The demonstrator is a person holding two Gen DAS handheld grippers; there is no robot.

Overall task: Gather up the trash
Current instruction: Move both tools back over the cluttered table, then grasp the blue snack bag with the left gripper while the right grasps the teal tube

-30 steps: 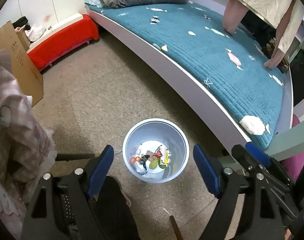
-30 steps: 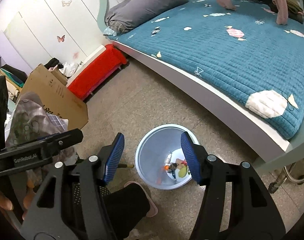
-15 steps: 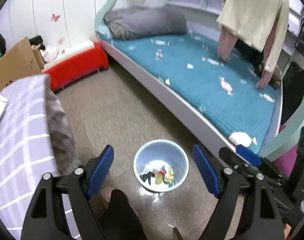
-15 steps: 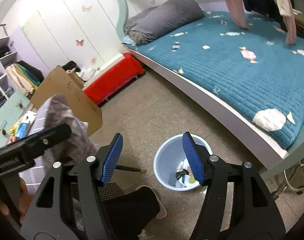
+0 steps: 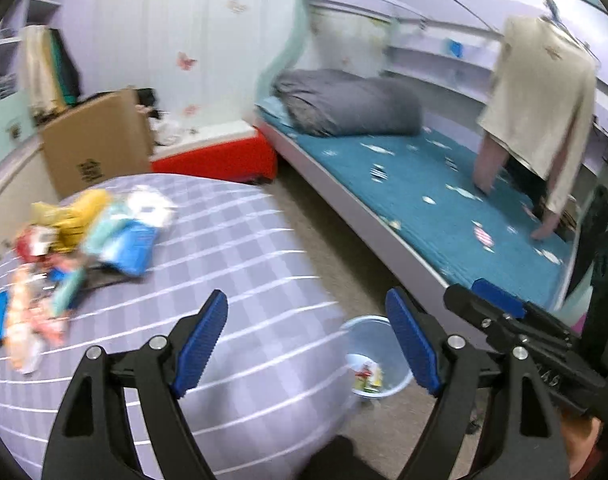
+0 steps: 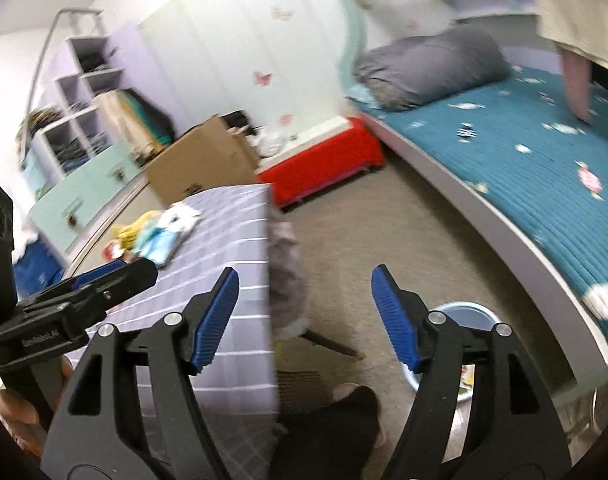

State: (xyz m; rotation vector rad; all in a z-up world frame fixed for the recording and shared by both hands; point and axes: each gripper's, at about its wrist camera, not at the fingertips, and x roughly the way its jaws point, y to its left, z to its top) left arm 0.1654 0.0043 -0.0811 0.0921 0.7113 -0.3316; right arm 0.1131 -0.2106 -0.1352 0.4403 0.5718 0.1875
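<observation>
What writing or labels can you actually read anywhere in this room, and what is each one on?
"GenRobot.AI" (blurred, my best reading): white lettering on the black body of the left gripper, seen from the right wrist camera.
Black print on the cardboard box: too blurred to read.
Pale marks on the right gripper body: unreadable.
Printing on the snack wrappers on the checked tablecloth: too blurred to read.

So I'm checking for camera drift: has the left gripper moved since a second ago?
Yes. The left gripper has lifted and tilted up: the bin, earlier centred between its fingers, now sits low by the right finger, and the plaid table appears.
</observation>
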